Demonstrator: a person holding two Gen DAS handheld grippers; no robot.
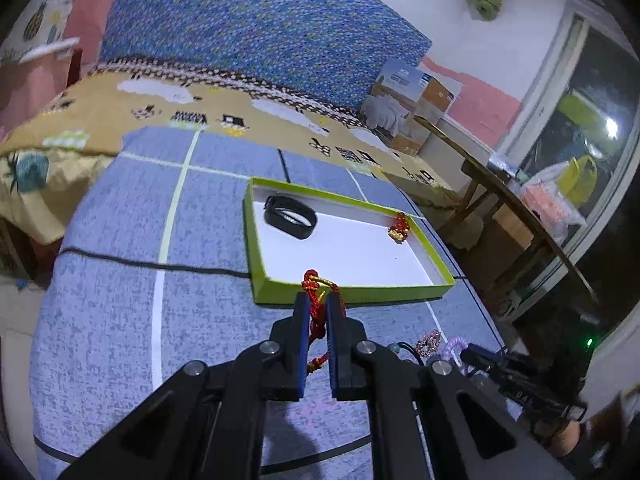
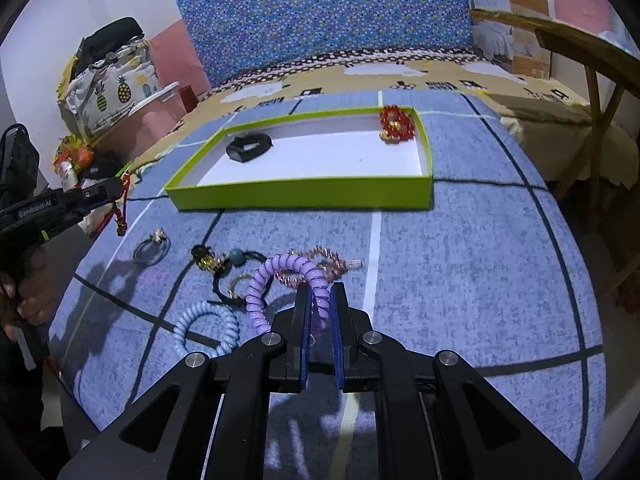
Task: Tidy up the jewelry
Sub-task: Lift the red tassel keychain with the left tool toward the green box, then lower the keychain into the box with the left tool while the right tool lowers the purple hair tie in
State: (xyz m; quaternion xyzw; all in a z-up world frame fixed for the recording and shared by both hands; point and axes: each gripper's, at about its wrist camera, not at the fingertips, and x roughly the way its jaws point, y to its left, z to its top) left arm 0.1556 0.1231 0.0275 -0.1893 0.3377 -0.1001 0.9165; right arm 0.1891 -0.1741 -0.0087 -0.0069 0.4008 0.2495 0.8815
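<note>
Left gripper (image 1: 318,304) is clamped on a red braided cord bracelet (image 1: 316,312); the cord is pinched between the blue pads, its knotted end with gold thread sticking up past the fingertips and its tail hanging below. It is held just short of the near wall of the green tray (image 1: 352,292), above the blue-grey cloth on the counter (image 1: 120,280).

Right gripper (image 2: 319,300) is closed around a purple spiral hair tie (image 2: 276,276); the coil is seen passing between the fingers and looping out to the left, partly lifted off the counter.

Inside the white-bottomed tray (image 2: 300,190) two items are seen: a black band (image 2: 248,148) at the far-left corner and a red bead bracelet with gold charms (image 2: 396,124) at the far-right corner, well apart.

Left on the cloth near the right gripper: a pale blue spiral hair tie (image 2: 208,330), a pink-copper beaded bracelet (image 2: 328,264) touching the purple coil, a black cord piece with a teal bead (image 2: 236,258), and a thin dark ring-shaped band with a small charm (image 2: 152,248) further left.

In the right wrist view the left gripper is visible at the left edge with the red cord dangling from it.
</note>
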